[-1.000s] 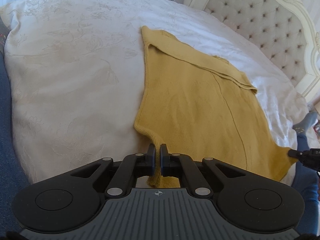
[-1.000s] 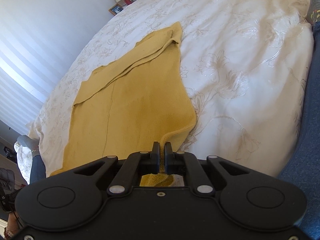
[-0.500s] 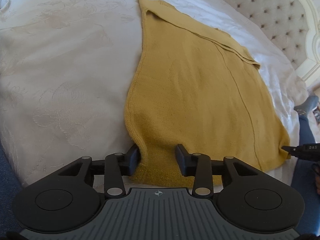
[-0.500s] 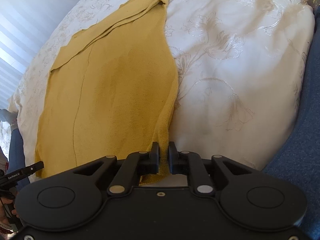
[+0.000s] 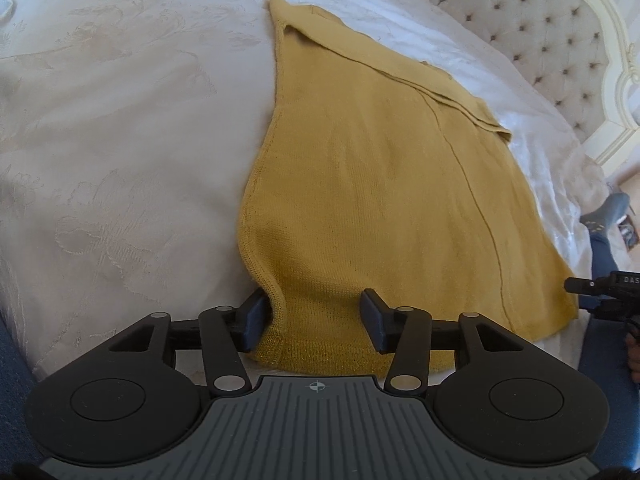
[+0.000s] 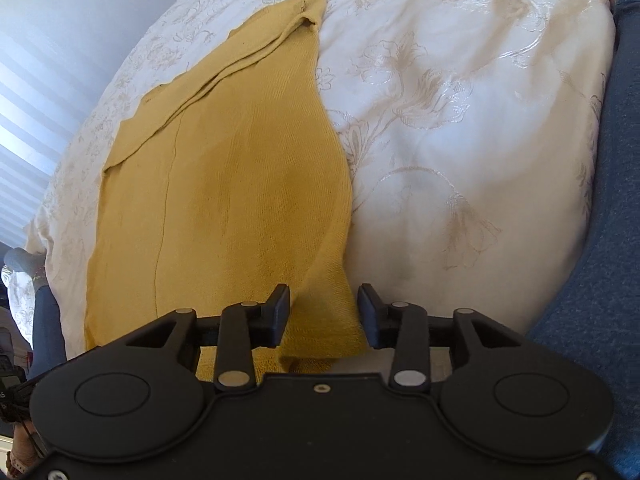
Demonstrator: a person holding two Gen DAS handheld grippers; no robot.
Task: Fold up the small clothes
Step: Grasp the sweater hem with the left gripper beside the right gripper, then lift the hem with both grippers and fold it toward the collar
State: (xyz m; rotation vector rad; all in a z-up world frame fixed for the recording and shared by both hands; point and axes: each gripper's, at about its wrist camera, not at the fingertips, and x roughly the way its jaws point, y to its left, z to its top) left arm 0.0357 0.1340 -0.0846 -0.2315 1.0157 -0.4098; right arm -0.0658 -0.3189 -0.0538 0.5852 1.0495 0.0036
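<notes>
The mustard-yellow knit garment (image 5: 380, 200) lies flat on the cream embroidered bedspread (image 5: 120, 160), its near hem at the bed's near edge and a folded-over band along its far side. The left gripper (image 5: 316, 320) is at the hem's left corner and the right gripper (image 6: 324, 316) at the right corner; both sets of jaws are opening, fabric between them but no longer pinched. To finish this release cleanly, let the jaws part fully, then lift straight off so the pads do not drag the hem or wrinkle it.
</notes>
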